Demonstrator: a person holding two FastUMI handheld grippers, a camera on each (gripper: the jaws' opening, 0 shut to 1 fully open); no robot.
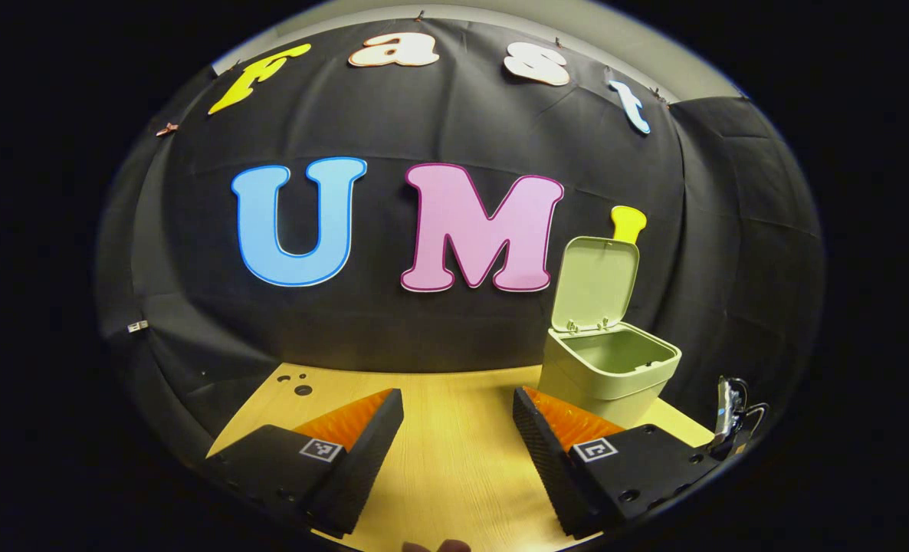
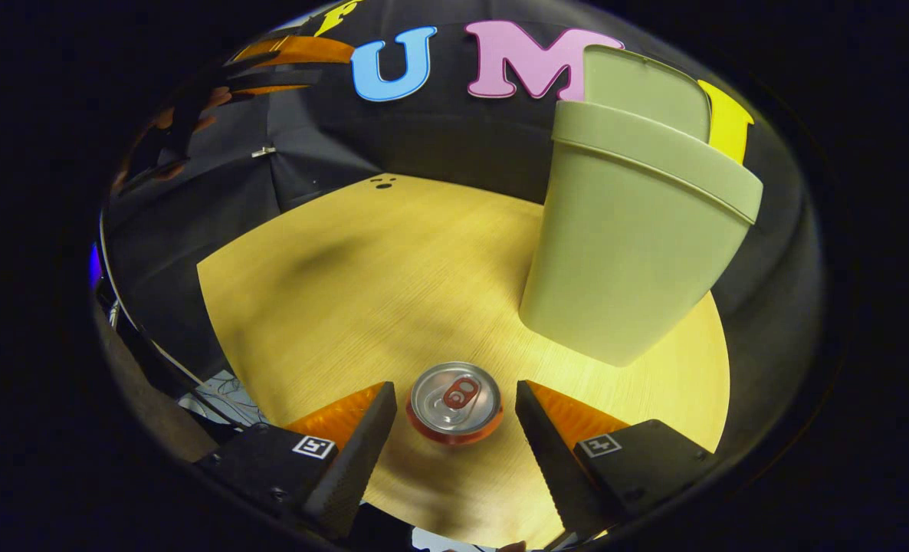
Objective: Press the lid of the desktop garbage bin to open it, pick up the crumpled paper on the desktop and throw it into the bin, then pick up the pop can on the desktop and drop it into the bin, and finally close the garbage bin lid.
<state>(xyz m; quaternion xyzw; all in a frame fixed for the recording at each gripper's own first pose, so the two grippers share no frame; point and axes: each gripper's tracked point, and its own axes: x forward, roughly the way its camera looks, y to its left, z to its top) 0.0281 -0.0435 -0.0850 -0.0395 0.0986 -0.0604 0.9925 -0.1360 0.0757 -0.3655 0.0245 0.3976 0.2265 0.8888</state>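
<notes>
Left gripper view: level, well back, bin [image 1: 604,368] at right of frame. Right gripper view: close above tabletop [image 2: 393,268], tilted down, bin upper right. Both share bin & tabletop.

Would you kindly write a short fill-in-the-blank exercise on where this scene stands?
1. The bin's lid stands ____.
2. The pop can stands upright between the right gripper's ____ fingers.
3. The left gripper holds ____.

Missing words: open; open; nothing
</notes>
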